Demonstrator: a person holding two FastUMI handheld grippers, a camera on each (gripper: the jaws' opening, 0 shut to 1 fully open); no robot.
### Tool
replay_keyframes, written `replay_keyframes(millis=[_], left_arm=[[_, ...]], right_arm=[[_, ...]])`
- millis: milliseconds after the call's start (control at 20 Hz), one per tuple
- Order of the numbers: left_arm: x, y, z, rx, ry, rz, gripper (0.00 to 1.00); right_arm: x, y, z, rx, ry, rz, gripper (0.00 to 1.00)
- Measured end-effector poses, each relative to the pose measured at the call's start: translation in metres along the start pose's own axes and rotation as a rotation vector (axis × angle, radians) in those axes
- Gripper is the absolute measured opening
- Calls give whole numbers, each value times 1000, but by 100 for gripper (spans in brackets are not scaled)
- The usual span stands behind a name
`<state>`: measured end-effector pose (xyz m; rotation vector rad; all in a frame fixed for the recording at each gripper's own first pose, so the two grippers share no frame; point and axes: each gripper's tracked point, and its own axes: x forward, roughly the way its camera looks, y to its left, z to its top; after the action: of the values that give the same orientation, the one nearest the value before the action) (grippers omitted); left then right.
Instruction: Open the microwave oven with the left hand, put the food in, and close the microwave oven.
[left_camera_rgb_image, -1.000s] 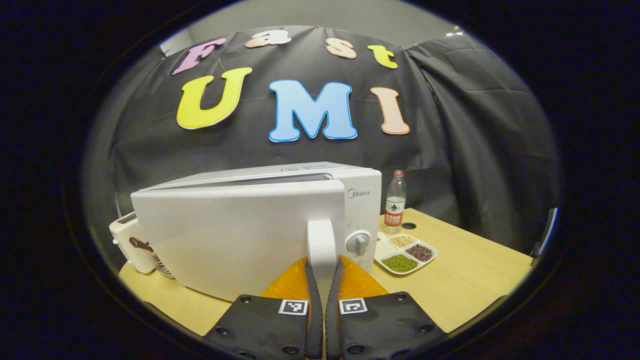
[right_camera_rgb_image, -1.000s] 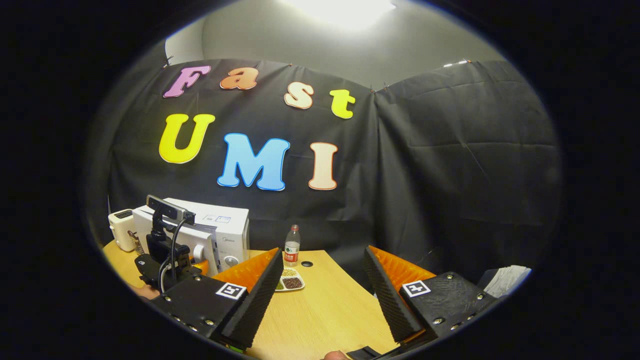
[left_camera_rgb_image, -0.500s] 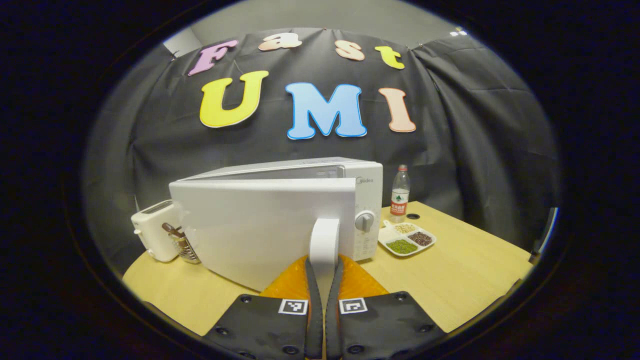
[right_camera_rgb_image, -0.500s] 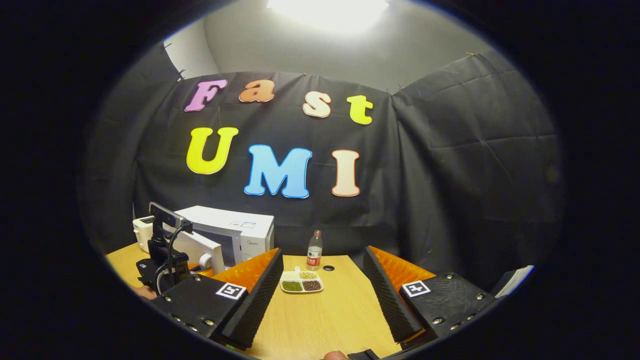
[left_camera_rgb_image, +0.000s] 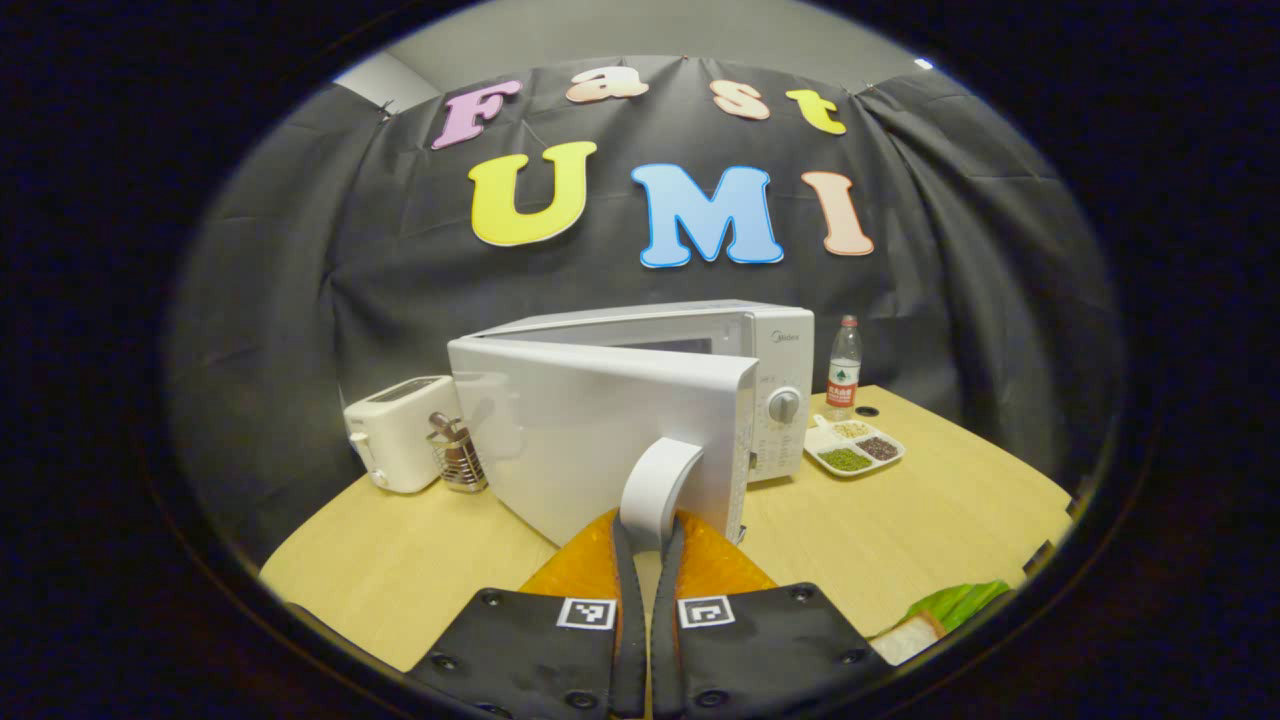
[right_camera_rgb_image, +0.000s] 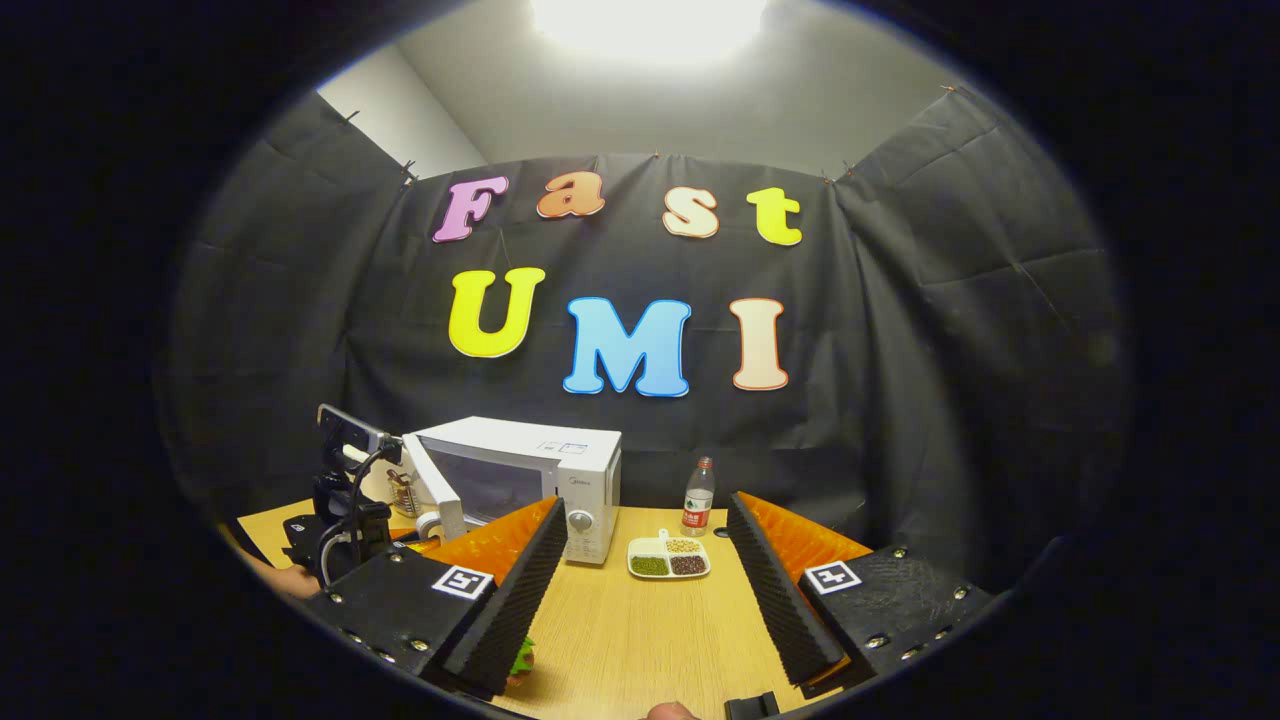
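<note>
Both fingers (left_camera_rgb_image: 625, 560) of the left gripper (left_camera_rgb_image: 648, 545) were pinched tight on the white door handle (left_camera_rgb_image: 655, 485) of the microwave oven (left_camera_rgb_image: 700, 400), whose door (left_camera_rgb_image: 590, 430) stood swung partway open on the wooden table (left_camera_rgb_image: 900, 530). Off to the right, the right gripper (right_camera_rgb_image: 645, 580) hung above the table with its fingers spread wide and nothing between them. A divided dish of beans (left_camera_rgb_image: 853, 449) sat just beside the oven, near a water bottle (left_camera_rgb_image: 844, 368). A toaster (left_camera_rgb_image: 395, 433) and a utensil holder (left_camera_rgb_image: 458, 462) stood on the oven's far side, and something green and leafy (left_camera_rgb_image: 950, 604), perhaps the food, lay at the table's near edge
</note>
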<state>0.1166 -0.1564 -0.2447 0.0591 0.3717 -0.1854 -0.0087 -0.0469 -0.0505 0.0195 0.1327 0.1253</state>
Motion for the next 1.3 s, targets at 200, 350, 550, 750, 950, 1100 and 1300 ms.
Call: replay_keyframes(millis=[200, 350, 550, 750, 950, 1100, 1300], left_arm=[[-25, 33, -8, -10, 6, 2, 13], [-41, 57, -15, -7, 14, -22, 8], [-58, 95, -24, -8, 17, -40, 8], [-69, 131, -30, -3, 26, -54, 8], [-77, 165, -36, -10, 22, -58, 8], [-79, 189, -40, -13, 21, -55, 8], [-83, 215, -44, -16, 10, -51, 10]], right_arm=[[1, 27, 5, 2, -10, 12, 98], [0, 55, 9, 15, -12, 13, 98], [-1, 92, 8, 3, -2, 4, 98], [0, 127, 10, -2, -5, 4, 98], [1, 152, 9, 20, -3, -12, 98], [1, 169, 10, 14, -10, -27, 98], [3, 189, 7, -8, -1, -29, 98]])
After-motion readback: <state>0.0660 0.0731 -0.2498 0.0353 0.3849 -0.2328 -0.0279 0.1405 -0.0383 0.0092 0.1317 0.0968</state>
